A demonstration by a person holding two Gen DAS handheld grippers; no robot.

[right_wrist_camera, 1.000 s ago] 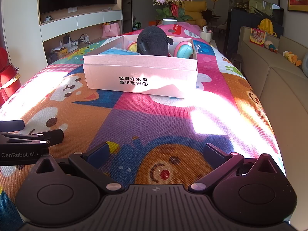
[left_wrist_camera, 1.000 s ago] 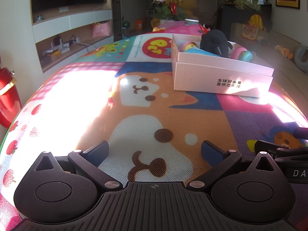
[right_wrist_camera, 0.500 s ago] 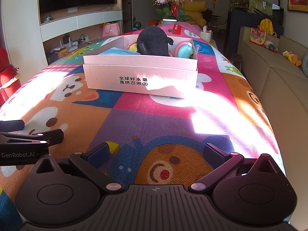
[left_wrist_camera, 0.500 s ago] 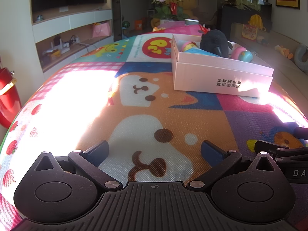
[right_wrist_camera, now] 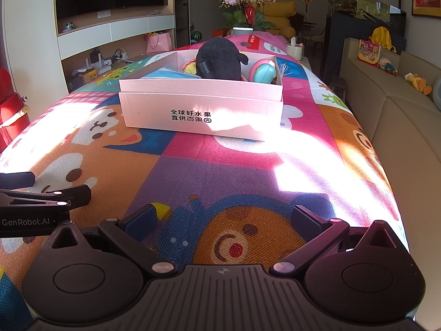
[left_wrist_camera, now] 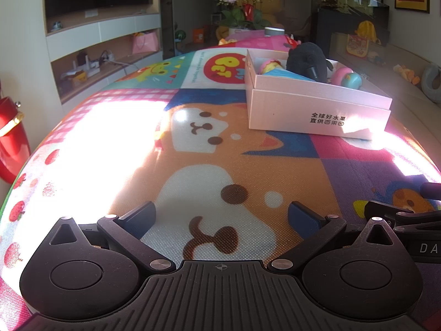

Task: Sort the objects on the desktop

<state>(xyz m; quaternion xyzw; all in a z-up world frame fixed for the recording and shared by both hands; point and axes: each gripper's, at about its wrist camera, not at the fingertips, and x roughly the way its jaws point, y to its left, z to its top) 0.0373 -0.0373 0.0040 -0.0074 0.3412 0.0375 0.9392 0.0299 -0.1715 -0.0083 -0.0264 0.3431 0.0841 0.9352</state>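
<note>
The sorting looked nearly finished: the black plush toy (right_wrist_camera: 220,59) and round pastel toys (right_wrist_camera: 264,71) sat inside the pink box (right_wrist_camera: 202,111), centre frame, on the desk (right_wrist_camera: 220,171). Left tongs (left_wrist_camera: 220,216) and right tongs (right_wrist_camera: 224,218) hung open, empty. Only the right view showed a tissue holder (right_wrist_camera: 295,50) behind the box.

Bare mat (right_wrist_camera: 220,171) before box (right_wrist_camera: 201,115)

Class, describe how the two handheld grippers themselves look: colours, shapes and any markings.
Both the left gripper and the right gripper are matte black, with a ribbed central plate, two rounded housings bearing circular discs, silver pivot screws and dark blue finger pads. White lettering "GenRobot.AI" marks the left one's side. No cables or sleeves show.
</note>
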